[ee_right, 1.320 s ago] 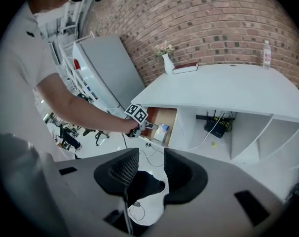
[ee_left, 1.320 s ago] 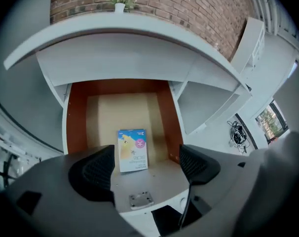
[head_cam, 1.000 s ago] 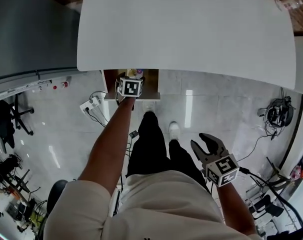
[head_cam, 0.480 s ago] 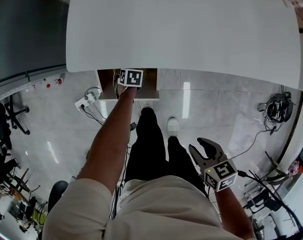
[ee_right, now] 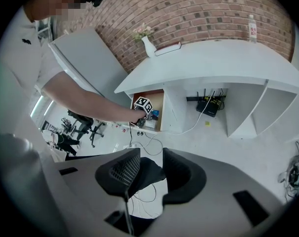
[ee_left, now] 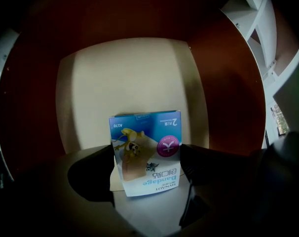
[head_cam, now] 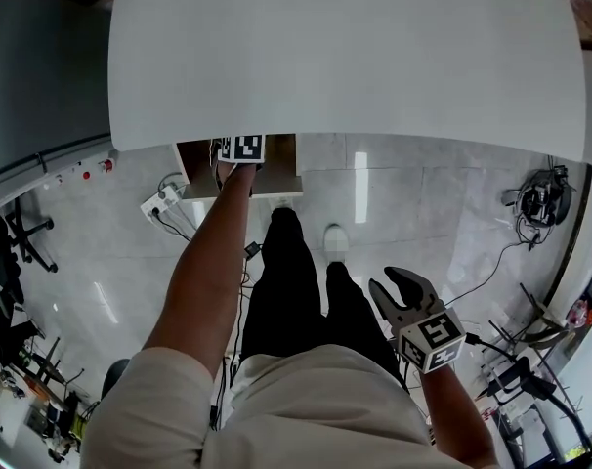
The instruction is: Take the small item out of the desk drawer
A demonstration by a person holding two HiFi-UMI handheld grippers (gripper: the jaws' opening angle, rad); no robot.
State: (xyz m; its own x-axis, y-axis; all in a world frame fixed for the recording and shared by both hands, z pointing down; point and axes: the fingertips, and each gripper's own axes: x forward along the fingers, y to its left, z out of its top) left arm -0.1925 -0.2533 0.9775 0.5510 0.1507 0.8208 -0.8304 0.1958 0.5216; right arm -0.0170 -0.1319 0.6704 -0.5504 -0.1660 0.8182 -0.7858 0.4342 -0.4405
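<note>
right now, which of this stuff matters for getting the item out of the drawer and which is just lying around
For the job:
bandage box, between the jaws of the left gripper
desk drawer

Just lying about:
vase and bottle on the desk
router under it
power strip

**Office-type workspace, part reception, part test area**

Long white curved desk (head_cam: 345,57) w/ open bays underneath, set vs. a brick wall (ee_right: 204,9). Glossy pale tile floor (head_cam: 403,213). Black swivel chairs (ee_right: 81,122) grouped off to one side. Power strip (head_cam: 157,201) on the floor by the desk, cables (head_cam: 493,270) trailing across the tiles. Router (ee_right: 208,106) w/ antennas sits in a bay under the top. On top: vase (ee_right: 147,46) w/ flowers, book (ee_right: 168,47), bottle (ee_right: 251,28). Stands and misc. gear (head_cam: 537,203) crowd the room's edges, so a workplace, not a home.
</note>
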